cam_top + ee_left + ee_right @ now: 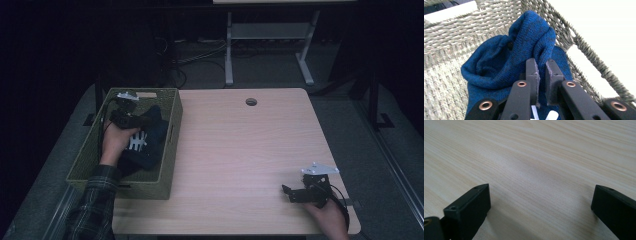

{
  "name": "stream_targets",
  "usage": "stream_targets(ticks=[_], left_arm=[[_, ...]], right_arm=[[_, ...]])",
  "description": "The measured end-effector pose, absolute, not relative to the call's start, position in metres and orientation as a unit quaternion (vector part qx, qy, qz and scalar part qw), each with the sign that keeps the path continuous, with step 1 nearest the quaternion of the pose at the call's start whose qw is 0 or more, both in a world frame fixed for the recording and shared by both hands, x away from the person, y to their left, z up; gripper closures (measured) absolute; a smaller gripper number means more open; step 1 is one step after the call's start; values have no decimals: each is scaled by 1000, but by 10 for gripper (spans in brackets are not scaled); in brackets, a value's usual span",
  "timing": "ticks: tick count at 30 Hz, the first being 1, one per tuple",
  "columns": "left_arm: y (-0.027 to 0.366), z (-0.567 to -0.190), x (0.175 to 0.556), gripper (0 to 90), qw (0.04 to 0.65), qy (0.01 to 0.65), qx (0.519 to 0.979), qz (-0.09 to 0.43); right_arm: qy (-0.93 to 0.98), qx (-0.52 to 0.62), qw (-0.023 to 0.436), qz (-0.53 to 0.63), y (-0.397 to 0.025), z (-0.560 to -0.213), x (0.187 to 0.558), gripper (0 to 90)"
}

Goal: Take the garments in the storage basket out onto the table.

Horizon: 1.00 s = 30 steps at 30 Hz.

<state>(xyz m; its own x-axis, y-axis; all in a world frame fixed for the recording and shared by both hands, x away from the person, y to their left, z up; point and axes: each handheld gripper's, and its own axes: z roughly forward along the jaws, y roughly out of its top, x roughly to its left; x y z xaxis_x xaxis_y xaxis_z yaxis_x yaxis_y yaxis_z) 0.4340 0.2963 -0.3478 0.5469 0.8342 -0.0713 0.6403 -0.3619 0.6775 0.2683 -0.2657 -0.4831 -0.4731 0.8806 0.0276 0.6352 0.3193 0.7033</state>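
Your left gripper (541, 65): matt black plastic jaws, copper-coloured metal rivets, pinching blue garment (524, 47), a soft knitted cloth with fine ribbed weave. Basket (454, 30): coarse woven fibre, rough, pale green-grey. Table (536, 157): light wood grain, smooth, slight sheen. Your right gripper (540, 202): same matt black plastic jaws. Your sleeve (95, 200): checked cloth.

— Where are your left tongs (541, 68)?

— Stretched forward on my plaid-sleeved arm, jaws nearly together, a thin gap between them.

— And the right tongs (295, 192)?

— Low by my near right side, pointing left, jaws spread wide apart, holding nothing.
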Motion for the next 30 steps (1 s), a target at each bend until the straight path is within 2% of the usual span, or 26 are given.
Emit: stream_targets(ticks=[13,30], left_arm=[[313,-319,421,830,386,441,795,158],[309,-276,406,830,426,400,790,183]], right_arm=[[791,479,184,333,-266,-483,268,20],[791,479,184,333,-266,-483,268,20]])
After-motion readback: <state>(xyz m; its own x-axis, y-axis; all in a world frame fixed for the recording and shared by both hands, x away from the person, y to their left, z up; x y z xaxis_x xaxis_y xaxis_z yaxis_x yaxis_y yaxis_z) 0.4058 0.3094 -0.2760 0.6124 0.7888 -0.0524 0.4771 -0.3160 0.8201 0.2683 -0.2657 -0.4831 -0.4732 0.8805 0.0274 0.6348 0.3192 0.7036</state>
